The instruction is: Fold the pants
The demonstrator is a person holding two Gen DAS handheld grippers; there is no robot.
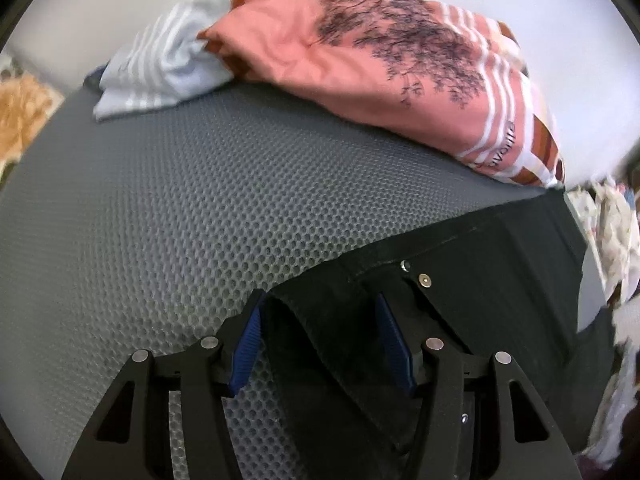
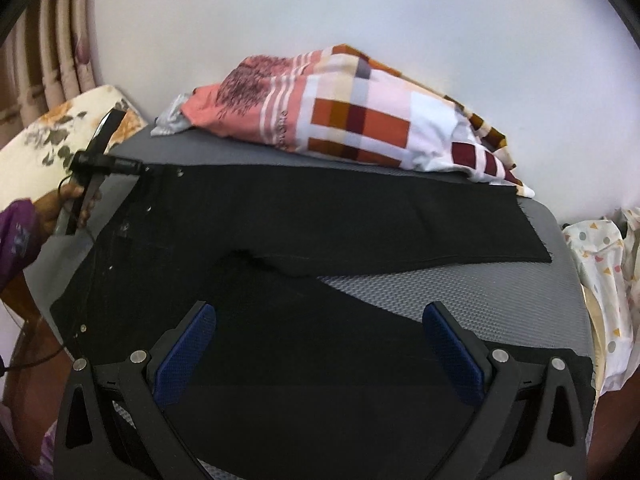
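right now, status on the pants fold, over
Left gripper open at waistband. Right gripper open over near leg. Black pants spread flat, unfolded. Pink bedding pile touching far leg.

Soft, even daylight, fairly bright, with no harsh shadows or glare. Fisheye lenses bend everything toward dark rounded corners. The black pants (image 2: pixel 320 216) lose detail; the far right edges look smeared.

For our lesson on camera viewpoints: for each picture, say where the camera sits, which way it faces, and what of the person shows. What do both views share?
Left wrist: behind the left tongs, open astride the black pants waistband; no body visible.
Right wrist: behind the open right tongs above a pant leg, facing the wall; the person's left hand shows.
Shared: pants, grey mesh mat, salmon printed cloth.
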